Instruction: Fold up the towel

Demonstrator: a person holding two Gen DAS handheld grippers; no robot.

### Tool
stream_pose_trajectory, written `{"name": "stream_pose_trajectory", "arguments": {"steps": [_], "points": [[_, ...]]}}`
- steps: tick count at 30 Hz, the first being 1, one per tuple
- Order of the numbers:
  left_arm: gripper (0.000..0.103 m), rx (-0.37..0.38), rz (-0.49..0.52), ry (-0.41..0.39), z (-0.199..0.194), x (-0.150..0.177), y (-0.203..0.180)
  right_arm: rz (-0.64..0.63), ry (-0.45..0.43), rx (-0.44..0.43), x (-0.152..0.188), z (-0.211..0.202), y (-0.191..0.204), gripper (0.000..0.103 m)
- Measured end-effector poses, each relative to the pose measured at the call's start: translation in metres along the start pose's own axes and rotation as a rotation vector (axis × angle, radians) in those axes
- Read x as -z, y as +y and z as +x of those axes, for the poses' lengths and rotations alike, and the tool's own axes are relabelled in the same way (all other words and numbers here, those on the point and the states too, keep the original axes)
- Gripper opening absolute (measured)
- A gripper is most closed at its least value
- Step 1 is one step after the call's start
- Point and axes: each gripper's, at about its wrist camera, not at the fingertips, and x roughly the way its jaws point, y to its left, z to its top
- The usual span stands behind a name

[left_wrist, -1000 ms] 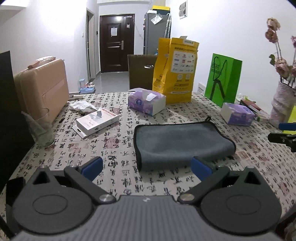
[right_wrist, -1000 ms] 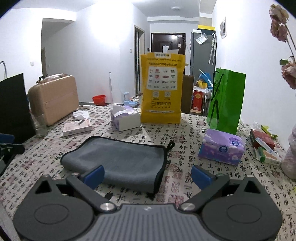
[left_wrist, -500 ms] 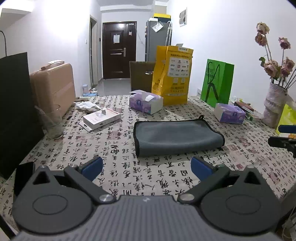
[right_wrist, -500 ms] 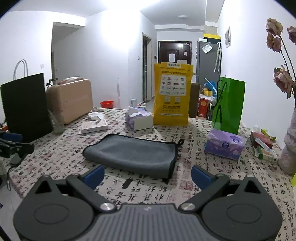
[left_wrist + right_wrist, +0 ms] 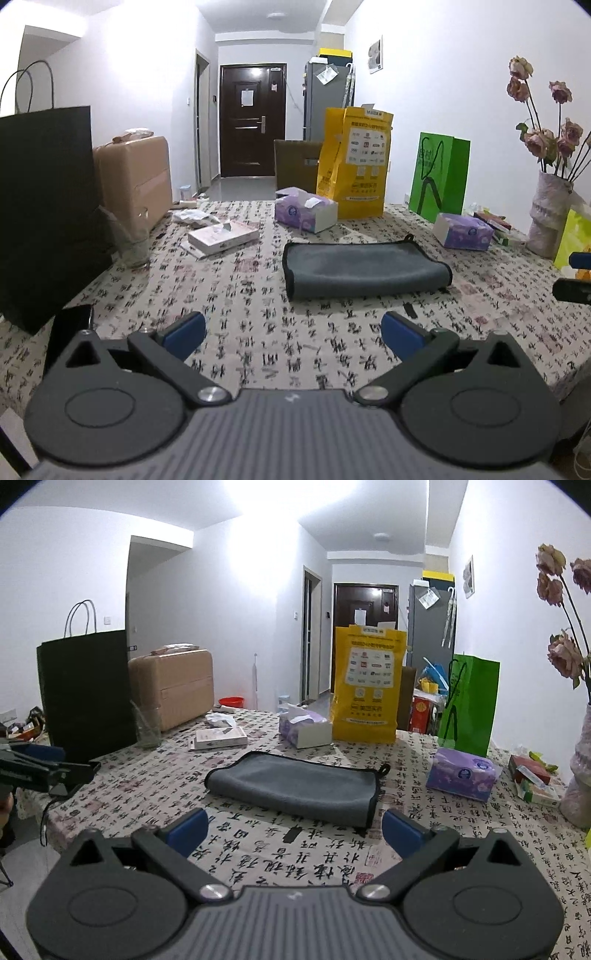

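The big table (image 5: 258, 354) has a cloth with black writing on it, and the gray towel (image 5: 364, 267) lies folded flat in the middle, its long side running left to right with its little loop at the far right corner. The left gripper (image 5: 293, 330) and the right gripper (image 5: 293, 829) each hang near the towel, not touching it. Both have their blue fingers spread wide apart and hold nothing.

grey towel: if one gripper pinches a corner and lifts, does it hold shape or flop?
Likely flops: the grey towel lies limp with a soft rolled fold. Probably light, plush microfibre, so pads should grip. It may drag across the tablecloth rather than slide cleanly.
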Motion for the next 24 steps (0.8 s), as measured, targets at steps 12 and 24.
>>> {"name": "stream_pose_trajectory", "arguments": {"steps": [12,24], "points": [[0.103,-0.013,0.031,-0.065,-0.039,0.038,-0.009,0.083,-0.021,-0.026,0.032,-0.028,0.022,0.101],[0.103,-0.022,-0.024,-0.046,-0.055,0.079,-0.005,0.141,-0.073,0.054,0.071,-0.054,0.045,0.101]]}}
